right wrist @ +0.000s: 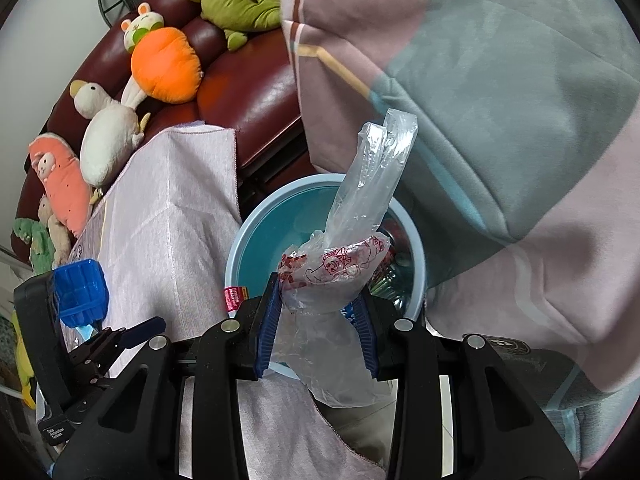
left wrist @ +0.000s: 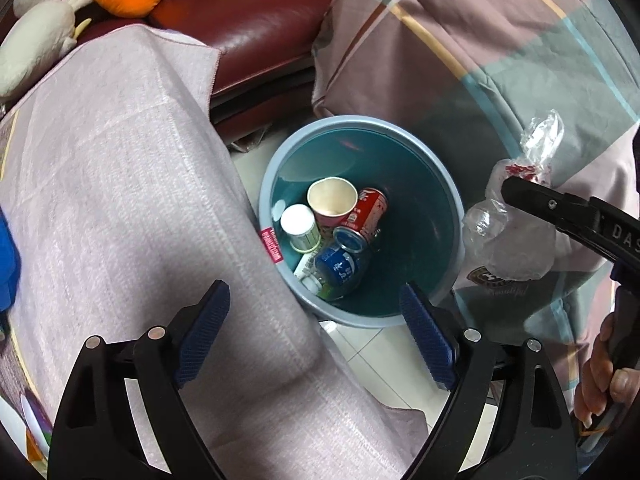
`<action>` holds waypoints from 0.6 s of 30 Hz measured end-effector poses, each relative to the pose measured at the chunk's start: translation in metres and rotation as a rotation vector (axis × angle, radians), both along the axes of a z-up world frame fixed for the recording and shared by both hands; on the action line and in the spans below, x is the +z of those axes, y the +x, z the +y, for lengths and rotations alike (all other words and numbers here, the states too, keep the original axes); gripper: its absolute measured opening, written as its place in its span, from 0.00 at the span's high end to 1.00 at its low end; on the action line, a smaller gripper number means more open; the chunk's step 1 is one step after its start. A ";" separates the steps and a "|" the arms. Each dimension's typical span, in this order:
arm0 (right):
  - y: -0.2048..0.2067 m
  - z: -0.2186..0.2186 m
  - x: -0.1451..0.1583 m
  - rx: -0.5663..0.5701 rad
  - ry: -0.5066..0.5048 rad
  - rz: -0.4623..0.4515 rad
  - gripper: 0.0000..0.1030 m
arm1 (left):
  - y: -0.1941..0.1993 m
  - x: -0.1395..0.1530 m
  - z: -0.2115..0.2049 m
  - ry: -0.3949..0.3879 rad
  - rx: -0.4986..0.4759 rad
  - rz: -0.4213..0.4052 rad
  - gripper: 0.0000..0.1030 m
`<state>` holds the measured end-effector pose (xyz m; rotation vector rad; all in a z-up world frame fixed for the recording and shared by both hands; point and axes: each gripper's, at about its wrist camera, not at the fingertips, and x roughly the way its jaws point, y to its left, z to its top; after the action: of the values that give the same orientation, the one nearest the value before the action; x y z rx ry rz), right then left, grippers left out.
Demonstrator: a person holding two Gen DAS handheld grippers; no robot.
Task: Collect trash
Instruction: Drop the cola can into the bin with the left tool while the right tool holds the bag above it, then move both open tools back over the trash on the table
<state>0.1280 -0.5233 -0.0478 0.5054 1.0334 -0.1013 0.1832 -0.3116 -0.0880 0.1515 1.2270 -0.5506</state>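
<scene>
A round blue trash bin (left wrist: 416, 152) stands on the tiled floor between a cloth-covered table and a draped seat. Inside it lie a paper cup (left wrist: 331, 197), a red can (left wrist: 369, 211), a blue can (left wrist: 340, 265) and a small white-lidded bottle (left wrist: 299, 227). My left gripper (left wrist: 316, 334) hovers open above the bin's near rim with nothing between its blue pads. My right gripper (right wrist: 318, 322) is shut on a crumpled clear plastic bag (right wrist: 344, 264) with red print, held over the bin (right wrist: 256, 236). In the left wrist view that bag (left wrist: 508, 236) hangs at the bin's right.
A pinkish tablecloth (left wrist: 132, 184) covers the table on the left, its edge against the bin. A striped blanket (left wrist: 460, 60) drapes on the right. A dark red sofa (left wrist: 248, 20) with plush toys lies behind. A blue basket (right wrist: 80, 292) sits on the table. A hand (left wrist: 604, 376) grips the right tool.
</scene>
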 end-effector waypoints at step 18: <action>0.008 0.040 0.016 0.029 -0.040 0.005 0.29 | -0.005 0.020 0.053 -0.045 0.074 0.002 0.13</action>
<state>0.1356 -0.4834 -0.0323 0.4540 1.0408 -0.0972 0.1787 -0.2589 -0.0678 0.0674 1.2165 -0.5135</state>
